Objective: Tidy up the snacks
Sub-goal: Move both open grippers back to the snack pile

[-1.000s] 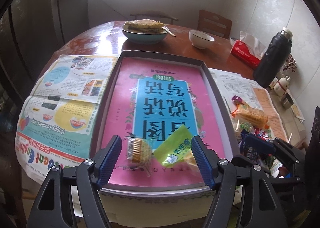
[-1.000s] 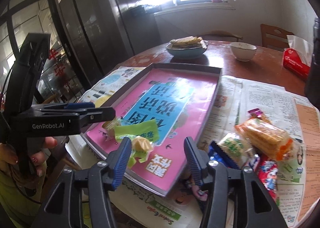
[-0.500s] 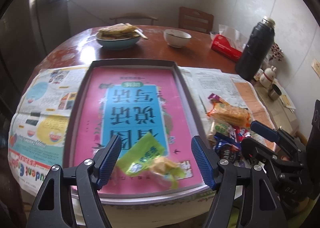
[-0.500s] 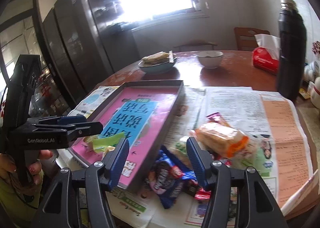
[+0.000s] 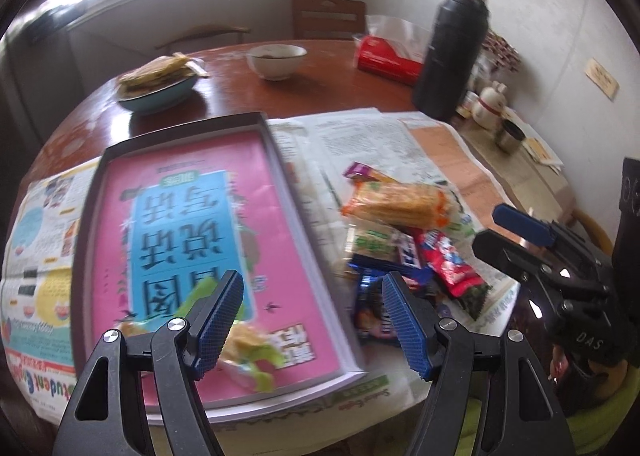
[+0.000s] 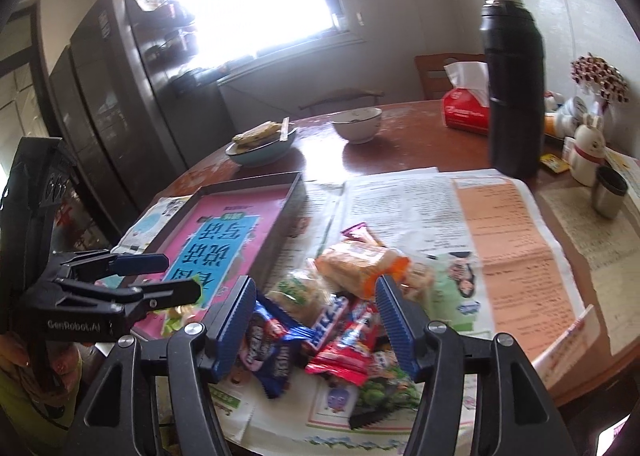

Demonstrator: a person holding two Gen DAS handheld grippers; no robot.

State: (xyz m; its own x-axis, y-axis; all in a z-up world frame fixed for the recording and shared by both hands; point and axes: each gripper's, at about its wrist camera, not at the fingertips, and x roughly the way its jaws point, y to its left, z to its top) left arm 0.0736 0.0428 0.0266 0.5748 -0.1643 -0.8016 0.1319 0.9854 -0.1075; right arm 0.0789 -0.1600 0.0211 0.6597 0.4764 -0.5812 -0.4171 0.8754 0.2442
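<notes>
The snacks (image 6: pixel 340 320) lie heaped on the bench (image 6: pixel 420 136) beside the tray (image 6: pixel 294 192). They look light, crinkly, slippery; better to pinch a sealed edge. Both grippers, left (image 5: pixel 312 320) and right (image 6: pixel 316 320), have open jaws, empty; the right jaws have just been opening.

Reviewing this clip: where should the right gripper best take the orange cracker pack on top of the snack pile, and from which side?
Probably across the orange cracker pack at mid-length, coming from above: it lies flat on top of the pile, long sides exposed. The right gripper, open, already faces it.

Left gripper (image 5: pixel 312 314): black frame, silver screws, blue ribbed fingers (image 5: pixel 218 320); "GenRobot.AI" lettering. Right gripper (image 6: pixel 316 314) alike.
</notes>
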